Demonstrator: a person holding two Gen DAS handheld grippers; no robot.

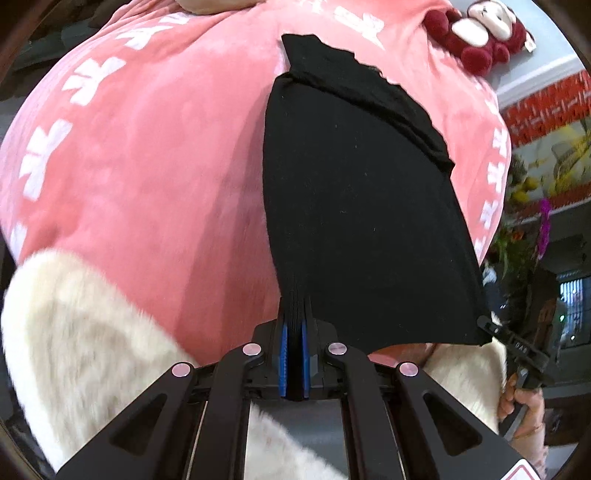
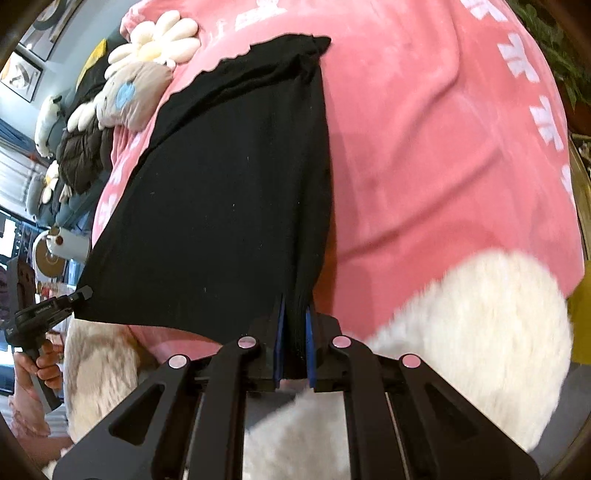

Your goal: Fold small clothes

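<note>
A small black garment [image 1: 362,192] lies stretched over a pink blanket [image 1: 147,147], its far end bunched. My left gripper [image 1: 294,321] is shut on its near left corner, cloth pinched between the blue pads [image 1: 283,354]. The right gripper [image 1: 491,326] shows at the garment's other near corner. In the right wrist view the black garment [image 2: 221,192] spreads left and my right gripper [image 2: 294,317] is shut on its near right corner. The left gripper [image 2: 83,293] grips the far left corner there. The near edge is taut between both grippers.
White fluffy cloth [image 1: 74,350] lies at the blanket's near edge, also in the right wrist view [image 2: 480,332]. A red plush toy [image 1: 476,33] sits at the far right. Flower-shaped cushions [image 2: 155,40] and dark clothes [image 2: 85,155] lie at the far left.
</note>
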